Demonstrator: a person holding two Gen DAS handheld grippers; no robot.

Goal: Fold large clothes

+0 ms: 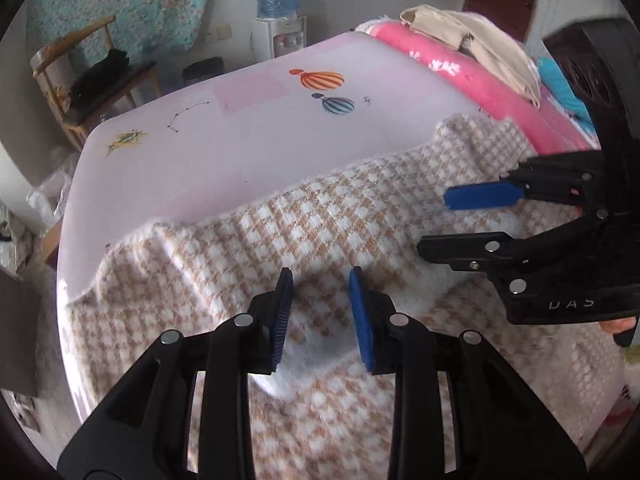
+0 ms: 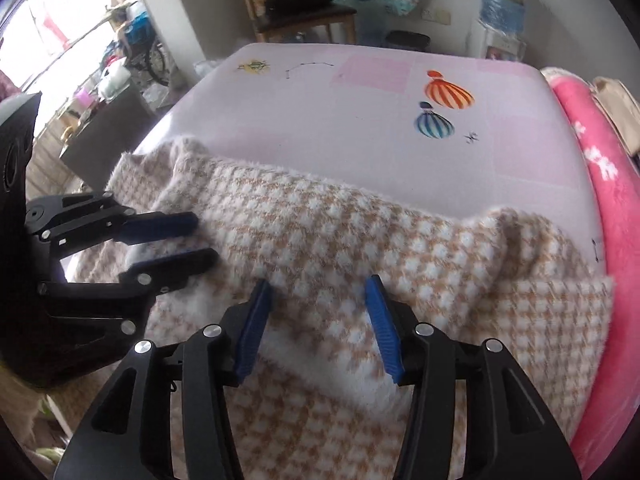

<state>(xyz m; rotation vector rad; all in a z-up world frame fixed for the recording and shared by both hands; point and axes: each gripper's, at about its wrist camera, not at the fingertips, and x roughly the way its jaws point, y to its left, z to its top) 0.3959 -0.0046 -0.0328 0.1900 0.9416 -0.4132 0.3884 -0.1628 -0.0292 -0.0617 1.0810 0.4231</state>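
Observation:
A large fuzzy garment with a tan and white houndstooth pattern (image 1: pixel 328 232) lies spread and partly doubled over on the pale pink bed sheet (image 1: pixel 224 136). My left gripper (image 1: pixel 320 276) is open and empty just above the garment's near part, over a white fuzzy edge. My right gripper (image 1: pixel 432 220) reaches in from the right in the left wrist view, open, over the cloth. In the right wrist view the garment (image 2: pixel 360 240) fills the lower half, my right gripper (image 2: pixel 318 284) is open above it, and the left gripper (image 2: pixel 206 238) shows at the left, open.
The sheet (image 2: pixel 360 120) has printed balloons (image 2: pixel 448 94). A pink blanket (image 1: pixel 472 80) with a beige cloth (image 1: pixel 480 36) on it lies along the right side of the bed. A wooden chair (image 1: pixel 88 80) and a water dispenser (image 1: pixel 278 12) stand beyond the bed.

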